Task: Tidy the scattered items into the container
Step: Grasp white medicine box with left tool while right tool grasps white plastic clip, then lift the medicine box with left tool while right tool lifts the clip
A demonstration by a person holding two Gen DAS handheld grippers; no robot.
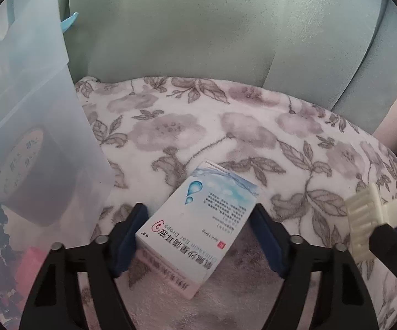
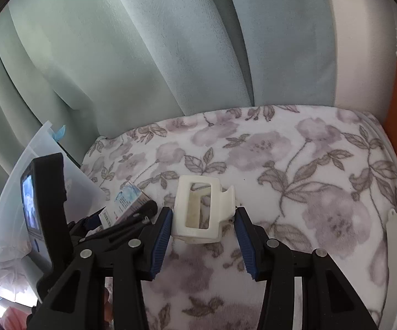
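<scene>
Left wrist view first: we had the left gripper [image 1: 198, 236] spread around the medicine box [image 1: 195, 228], which lay flat and askew on the floral blanket [image 1: 226, 126], just to the right of the plastic bin [image 1: 33, 104]. The left pad sat against the box's edge; the right pad looked just short of touching, so we judged nothing was pinched yet. We reckoned the box was light thin card, easily crushed, so a gentle squeeze across its two long sides seemed the place to hold.

Over on the right wrist view, the right gripper [image 2: 202, 231] stood spread too, its pads either side of the white hair clip [image 2: 198, 209], which rested on the blanket further right of the bin [image 2: 19, 192]. The left pad was close to touching, with a clear gap on the other side. We took the clip for hard, smooth plastic, light but slippery, and sprung; grabbing its solid body rather than the flared levers looked safer.

Through the bin's cloudy wall we made out a roll of tape [image 1: 30, 170] already inside.
</scene>
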